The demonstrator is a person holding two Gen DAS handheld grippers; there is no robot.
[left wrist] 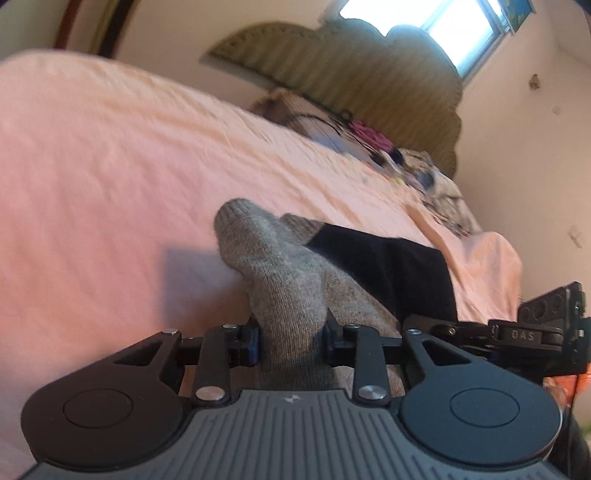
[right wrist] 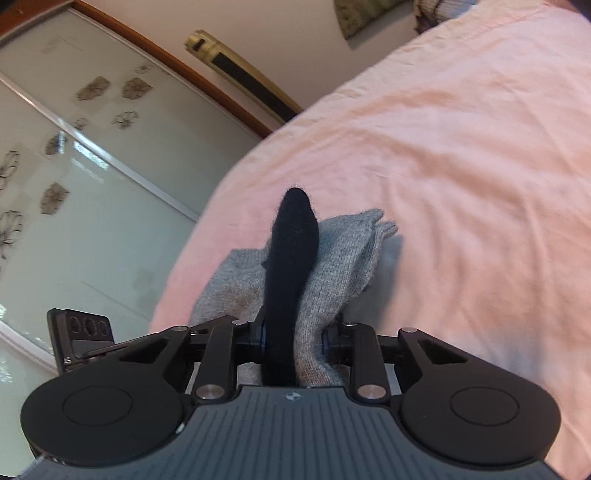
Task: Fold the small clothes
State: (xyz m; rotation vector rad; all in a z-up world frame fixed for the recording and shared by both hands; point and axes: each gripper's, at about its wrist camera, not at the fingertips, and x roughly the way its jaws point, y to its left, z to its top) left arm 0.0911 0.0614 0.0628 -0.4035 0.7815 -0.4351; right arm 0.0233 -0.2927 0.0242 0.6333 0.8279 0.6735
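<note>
Wool is what both tongs grip: a grey knitted sock with a black end [left wrist: 280,284] stretches between them above a bed covered in a wrinkled pale pink sheet [left wrist: 110,166]. The left tongs [left wrist: 291,341] are closed narrowly on a bunched grey part of the sock, the fabric filling the gap between the blue-padded fingers [left wrist: 253,341]. From there the grey knit rises forward into a rounded fold, and the black section lies to its right on the sheet. In the right wrist view the right tongs [right wrist: 293,341] clamp both the black end and a layer of grey knit together; the black tip stands up ahead of the fingers [right wrist: 327,341], with grey folds spreading to either side and resting near the bed's edge. The opposite tool [left wrist: 546,325] shows at the right edge of the left view, close beside the left tongs.

Farther up the bed lies a heap of patterned, multicoloured clothes [left wrist: 406,166], well apart from the sock, below a scalloped olive-green headboard [left wrist: 351,70] and a bright window [left wrist: 443,29]. Beyond the bed in the right view stand frosted sliding wardrobe doors with a flower pattern [right wrist: 92,166].
</note>
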